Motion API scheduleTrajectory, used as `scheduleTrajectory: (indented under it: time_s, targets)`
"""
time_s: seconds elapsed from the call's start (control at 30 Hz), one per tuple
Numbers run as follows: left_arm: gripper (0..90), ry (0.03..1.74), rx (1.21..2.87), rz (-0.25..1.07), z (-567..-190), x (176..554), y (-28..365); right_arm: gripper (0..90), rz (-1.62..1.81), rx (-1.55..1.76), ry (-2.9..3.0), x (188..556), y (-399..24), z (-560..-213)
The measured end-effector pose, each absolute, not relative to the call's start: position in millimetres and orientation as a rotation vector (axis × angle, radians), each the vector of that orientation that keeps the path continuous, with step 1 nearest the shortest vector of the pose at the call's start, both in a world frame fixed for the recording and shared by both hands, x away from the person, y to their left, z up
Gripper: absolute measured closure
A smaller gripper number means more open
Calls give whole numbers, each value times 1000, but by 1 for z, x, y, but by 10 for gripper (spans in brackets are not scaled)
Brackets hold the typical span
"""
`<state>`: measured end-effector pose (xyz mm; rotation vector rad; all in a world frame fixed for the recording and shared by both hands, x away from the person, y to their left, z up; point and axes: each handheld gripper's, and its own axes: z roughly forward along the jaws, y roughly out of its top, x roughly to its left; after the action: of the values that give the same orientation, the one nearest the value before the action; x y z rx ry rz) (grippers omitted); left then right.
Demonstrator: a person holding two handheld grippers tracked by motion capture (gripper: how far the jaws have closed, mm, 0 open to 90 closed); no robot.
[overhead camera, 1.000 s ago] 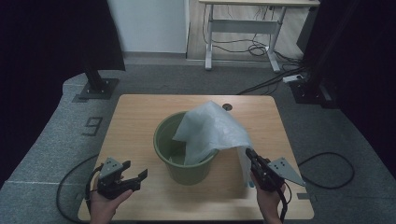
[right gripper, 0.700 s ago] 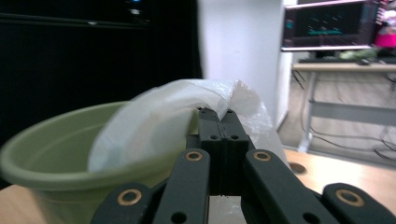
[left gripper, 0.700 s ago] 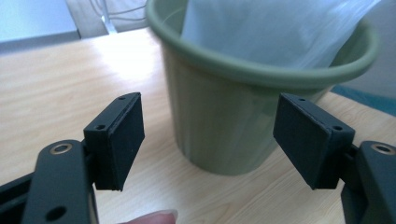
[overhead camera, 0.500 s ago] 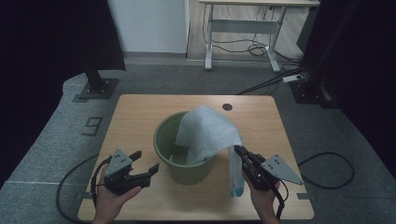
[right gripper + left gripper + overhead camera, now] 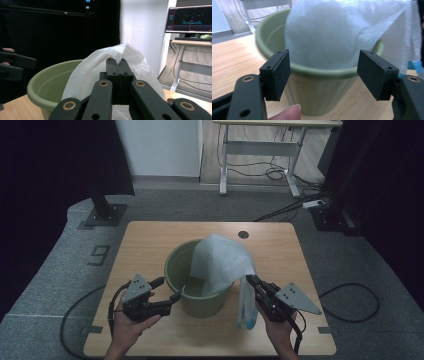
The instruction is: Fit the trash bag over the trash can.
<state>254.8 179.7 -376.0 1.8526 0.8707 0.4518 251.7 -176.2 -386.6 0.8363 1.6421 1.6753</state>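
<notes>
I have the thin white plastic bag (image 5: 220, 262) pinched in my right hand-held gripper (image 5: 254, 283), draped half over the round green plastic bucket (image 5: 186, 276) mid-tabletop (image 5: 150, 240). My left hand-held gripper (image 5: 167, 290) gapes wide beside the rim; lining looks unfinished.

Left gripper (image 5: 167, 289) now up close beside green bucket (image 5: 200, 297); right gripper (image 5: 251, 282) nearer the rim, white bag (image 5: 220, 260) bunched higher.
</notes>
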Motion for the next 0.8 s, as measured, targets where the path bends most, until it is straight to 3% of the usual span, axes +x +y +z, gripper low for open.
scheduleTrajectory:
  time_s: [0.8]
  targets:
    - [280, 696, 1958, 337, -373, 272, 118, 889, 1657, 772, 1748, 253, -152, -380]
